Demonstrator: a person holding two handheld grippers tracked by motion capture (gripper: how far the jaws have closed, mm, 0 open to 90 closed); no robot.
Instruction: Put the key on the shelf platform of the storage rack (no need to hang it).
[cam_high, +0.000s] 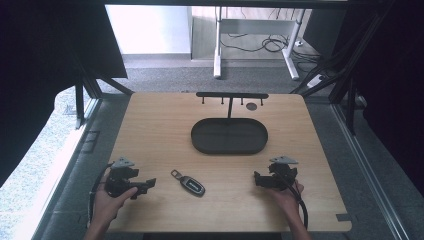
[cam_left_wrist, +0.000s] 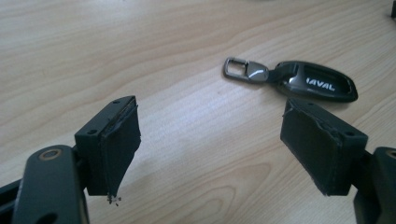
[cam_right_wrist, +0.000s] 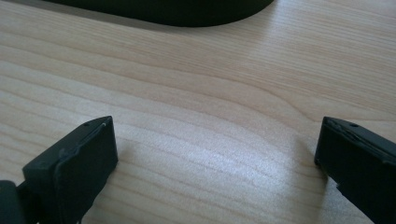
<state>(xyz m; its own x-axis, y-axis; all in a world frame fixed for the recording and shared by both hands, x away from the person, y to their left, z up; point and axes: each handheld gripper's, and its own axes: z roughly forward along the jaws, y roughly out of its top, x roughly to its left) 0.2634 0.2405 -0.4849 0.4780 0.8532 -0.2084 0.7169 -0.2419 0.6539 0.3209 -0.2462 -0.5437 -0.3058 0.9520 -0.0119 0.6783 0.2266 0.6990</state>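
Observation:
A black car key fob (cam_high: 192, 184) with a metal clip lies flat on the wooden table (cam_high: 165, 130), near the front middle. In the left gripper view the key fob (cam_left_wrist: 310, 82) lies just beyond the jaws, to the right. My left gripper (cam_high: 146, 185) is held at the front left, open, jaws pointing right toward the fob and apart from it; nothing sits between its jaws (cam_left_wrist: 210, 154). My right gripper (cam_high: 258, 179) is at the front right, open and empty (cam_right_wrist: 215, 163). A black oval tray (cam_high: 229, 137) stands behind the fob.
A black T-shaped hook rack (cam_high: 231, 96) rises behind the tray, with a small round dark disc (cam_high: 251, 106) on the table beside it. The tray's rim (cam_right_wrist: 187, 16) shows ahead of the right jaws. Black frame posts flank the table.

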